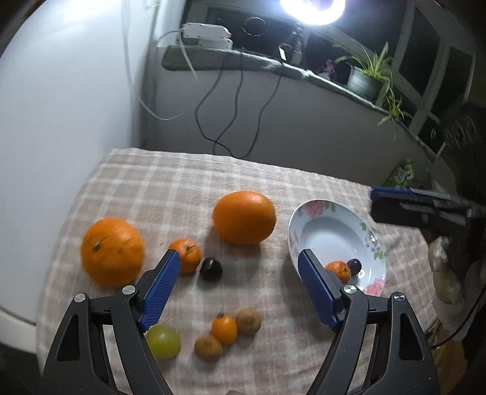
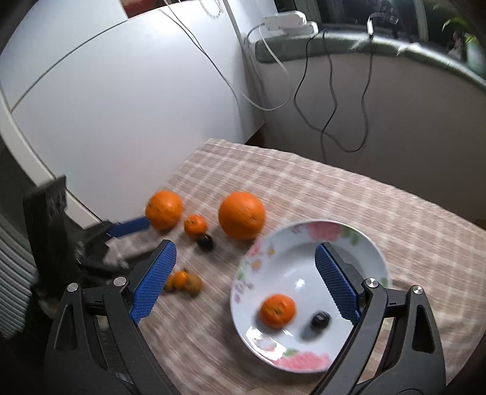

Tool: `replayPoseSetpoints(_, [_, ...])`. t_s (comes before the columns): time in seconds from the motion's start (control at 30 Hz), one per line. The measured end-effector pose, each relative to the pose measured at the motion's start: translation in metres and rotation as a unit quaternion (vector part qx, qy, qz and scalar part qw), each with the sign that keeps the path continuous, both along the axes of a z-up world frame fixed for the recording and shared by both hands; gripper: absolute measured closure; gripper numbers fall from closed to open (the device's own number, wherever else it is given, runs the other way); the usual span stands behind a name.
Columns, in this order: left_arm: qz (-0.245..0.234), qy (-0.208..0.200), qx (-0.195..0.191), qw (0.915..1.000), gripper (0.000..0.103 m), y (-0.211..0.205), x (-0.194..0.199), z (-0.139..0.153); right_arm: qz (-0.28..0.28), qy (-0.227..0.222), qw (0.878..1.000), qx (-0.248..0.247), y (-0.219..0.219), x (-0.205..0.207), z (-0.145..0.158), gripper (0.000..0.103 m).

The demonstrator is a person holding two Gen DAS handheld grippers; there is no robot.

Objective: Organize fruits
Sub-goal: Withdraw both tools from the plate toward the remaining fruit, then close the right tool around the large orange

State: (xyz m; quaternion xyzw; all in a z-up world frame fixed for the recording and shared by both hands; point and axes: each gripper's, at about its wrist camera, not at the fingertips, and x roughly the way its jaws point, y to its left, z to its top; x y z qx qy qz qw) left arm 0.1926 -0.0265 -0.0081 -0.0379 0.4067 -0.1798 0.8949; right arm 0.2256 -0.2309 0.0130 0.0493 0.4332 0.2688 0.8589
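Orange and dark fruit lie just ahead of the left gripper [image 1: 240,261], fingers spread, empty; the dark plum [image 1: 211,269] is nearest between them. Right gripper [image 2: 246,252] hangs released over the plate [image 2: 358,240]. Count: two big oranges, two mandarins, two plums, one on the plate each.

Checked tablecloth [image 1: 182,182] covers the table. White wall [image 1: 60,91] on the left. Grey ledge [image 1: 227,59] runs beneath a dark window [image 1: 425,54]. Bright lamp [image 1: 313,9] glares up top. Potted plant [image 1: 369,76] on the ledge; black cables [image 1: 240,100] hang down.
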Motion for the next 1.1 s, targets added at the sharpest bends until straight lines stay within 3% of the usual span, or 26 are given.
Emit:
replayPoseSetpoints(0.33, [-0.018,0.022,-0.005,0.9996,0.023,-0.015,0.040,-0.018,0.002,0.091,0.995,0.046,0.017,0.067,-0.035,0.009])
replayPoseSetpoints(0.5, [-0.020,0.036,-0.017,0.9990,0.023,-0.018,0.053,-0.029,0.010,0.122,0.991,0.045,0.029,0.090,-0.053,0.025])
replayPoseSetpoints(0.67, [-0.023,0.040,-0.020,0.9987,0.023,-0.020,0.061,-0.032,0.018,0.139,0.989,0.036,0.039,0.104,-0.067,0.031])
replayPoseSetpoints(1.0, [-0.028,0.060,-0.031,0.9973,0.023,-0.024,0.077,-0.042,0.034,0.164,0.985,0.028,0.055,0.119,-0.088,0.031])
replayPoseSetpoints(1.1, [-0.031,0.064,-0.031,0.9970,0.023,-0.026,0.078,-0.046,0.039,0.172,0.984,0.027,0.059,0.121,-0.093,0.037])
